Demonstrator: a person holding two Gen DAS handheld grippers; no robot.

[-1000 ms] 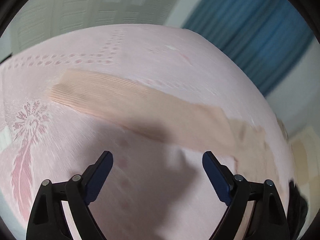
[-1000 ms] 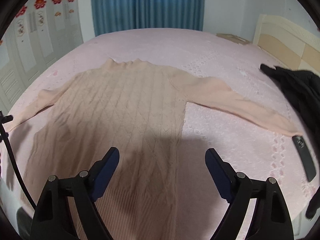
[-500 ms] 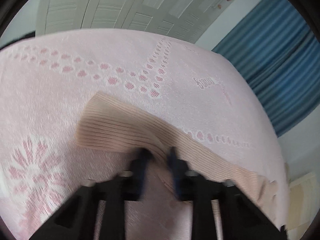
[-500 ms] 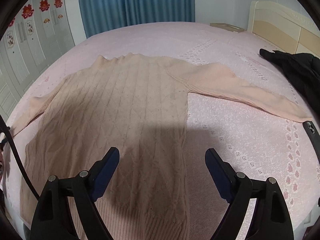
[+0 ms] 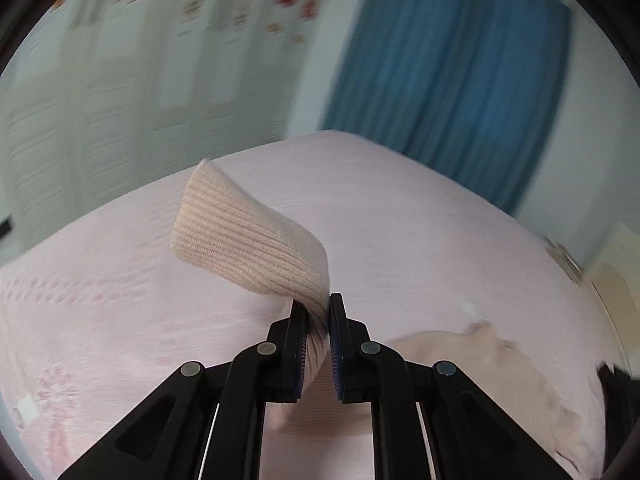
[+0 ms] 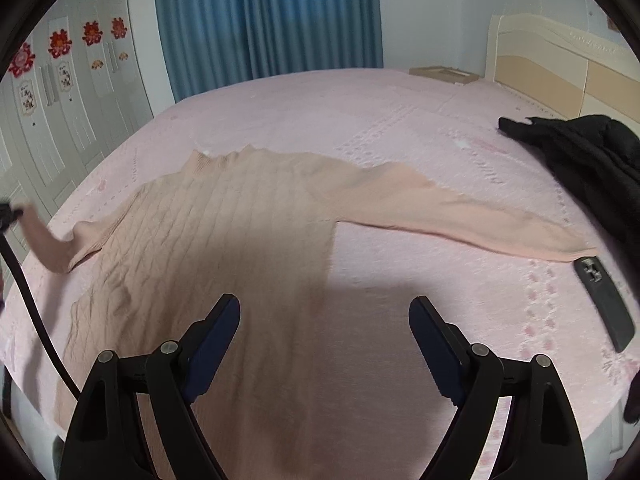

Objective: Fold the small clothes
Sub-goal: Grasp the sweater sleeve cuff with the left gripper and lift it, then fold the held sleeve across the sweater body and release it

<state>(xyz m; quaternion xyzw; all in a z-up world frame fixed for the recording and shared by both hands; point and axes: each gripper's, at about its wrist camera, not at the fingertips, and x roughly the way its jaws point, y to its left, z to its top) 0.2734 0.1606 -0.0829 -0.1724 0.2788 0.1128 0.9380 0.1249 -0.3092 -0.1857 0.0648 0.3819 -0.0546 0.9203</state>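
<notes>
Left wrist view: the left gripper (image 5: pixel 318 312) is clenched on the ribbed cuff end of the peach sweater's left sleeve (image 5: pixel 248 240). The knit passes between the two dark pads, and the free cuff stands up and curls away ahead of the fingertips, lifted clear of the pink bedspread (image 5: pixel 420 240). Below and to the right of this gripper, part of the sweater body lies flat on the bed. The view is blurred toward its edges.

Right wrist view: the right gripper (image 6: pixel 324 320) is released, its jaws spread wide and grasping nothing. It hangs above the lower hem region of the peach sweater (image 6: pixel 208 240), which lies face up on the bed with its collar pointing away from the gripper. The right sleeve (image 6: pixel 460 212) stretches flat to the gripper's right, and its cuff ends just beside a dark remote control (image 6: pixel 604 304) lying on the bedspread. Farther right and ahead, a black garment (image 6: pixel 576 148) is heaped near the cream headboard (image 6: pixel 560 60). To the far left of this gripper, the left sleeve rises off the bed toward the other gripper at the frame edge, where a black cable (image 6: pixel 32 312) also hangs. Blue curtains (image 6: pixel 268 16) and white wardrobe doors (image 6: pixel 60 92) with red paper decorations stand beyond the bed.
</notes>
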